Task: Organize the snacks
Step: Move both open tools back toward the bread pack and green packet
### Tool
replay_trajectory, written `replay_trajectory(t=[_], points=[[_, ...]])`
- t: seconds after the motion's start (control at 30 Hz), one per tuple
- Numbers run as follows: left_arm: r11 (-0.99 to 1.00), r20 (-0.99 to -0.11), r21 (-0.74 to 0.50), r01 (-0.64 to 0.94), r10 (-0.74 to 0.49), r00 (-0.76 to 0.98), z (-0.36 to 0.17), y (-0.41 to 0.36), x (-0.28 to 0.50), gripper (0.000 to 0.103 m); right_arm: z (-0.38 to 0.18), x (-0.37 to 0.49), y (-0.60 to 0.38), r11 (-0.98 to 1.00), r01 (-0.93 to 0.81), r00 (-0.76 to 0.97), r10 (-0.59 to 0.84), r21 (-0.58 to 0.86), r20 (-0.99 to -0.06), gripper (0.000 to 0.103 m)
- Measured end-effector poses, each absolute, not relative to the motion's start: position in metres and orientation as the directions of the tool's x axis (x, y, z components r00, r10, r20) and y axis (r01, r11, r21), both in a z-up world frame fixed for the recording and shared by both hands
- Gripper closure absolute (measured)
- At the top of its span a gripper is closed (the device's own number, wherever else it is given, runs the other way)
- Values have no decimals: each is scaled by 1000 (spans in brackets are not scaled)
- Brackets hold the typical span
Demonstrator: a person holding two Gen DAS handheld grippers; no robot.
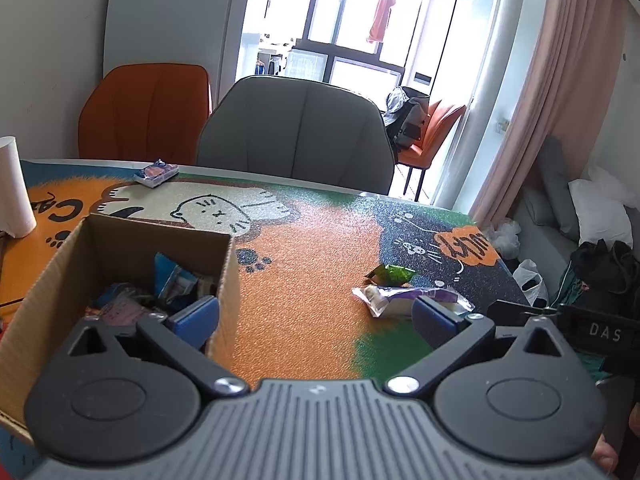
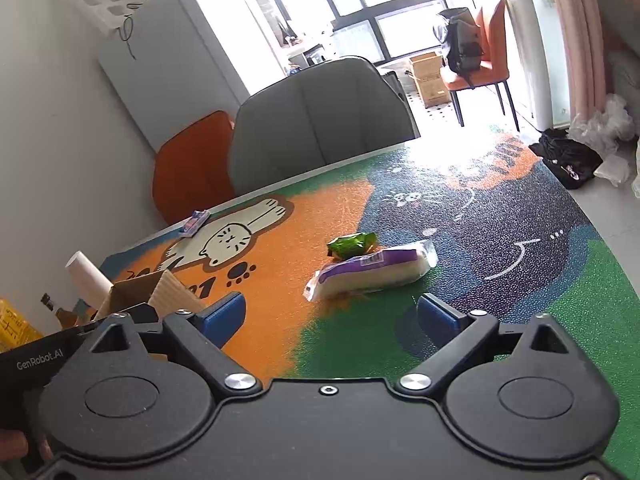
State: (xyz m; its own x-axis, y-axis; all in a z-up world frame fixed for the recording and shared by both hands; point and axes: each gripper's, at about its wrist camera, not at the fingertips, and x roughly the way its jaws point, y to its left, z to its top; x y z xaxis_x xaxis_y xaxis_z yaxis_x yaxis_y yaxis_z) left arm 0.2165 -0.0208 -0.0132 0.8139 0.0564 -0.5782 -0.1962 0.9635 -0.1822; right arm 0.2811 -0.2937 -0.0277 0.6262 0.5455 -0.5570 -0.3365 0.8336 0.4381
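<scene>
A cardboard box (image 1: 120, 236) holding several snack packets stands at the left of the table. My left gripper (image 1: 316, 320) is open, its left finger over the box's near corner and nothing between its pads. A purple-and-white wrapped snack (image 2: 372, 270) lies on the cartoon mat with a green packet (image 2: 352, 245) just behind it. Both also show in the left wrist view, the purple snack (image 1: 400, 298) and the green packet (image 1: 390, 274). My right gripper (image 2: 330, 316) is open just short of the purple snack, empty. A small blue-and-orange packet (image 1: 156, 173) lies near the far edge.
A grey chair (image 1: 296, 132) and an orange chair (image 1: 146, 110) stand behind the table. A white roll (image 1: 12, 188) stands at the far left, with bottles (image 2: 60, 312) beside the box. The mat (image 2: 500, 240) to the right of the snacks is bare.
</scene>
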Motion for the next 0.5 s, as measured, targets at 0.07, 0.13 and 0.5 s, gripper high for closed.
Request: replay_trajectory(t=[0.07, 0.13, 0.5], points=[[965, -572, -178, -193, 58, 818, -14, -24, 221, 2, -31, 287, -293, 831, -323, 621, 547, 453, -561, 15], [968, -564, -172, -185, 57, 824, -15, -28, 225, 3, -35, 293, -292, 826, -314, 612, 554, 469, -565, 19], [947, -615, -239, -217, 25, 788, -38, -26, 261, 36, -55, 326, -278, 829, -241, 592, 538, 505, -600, 31]])
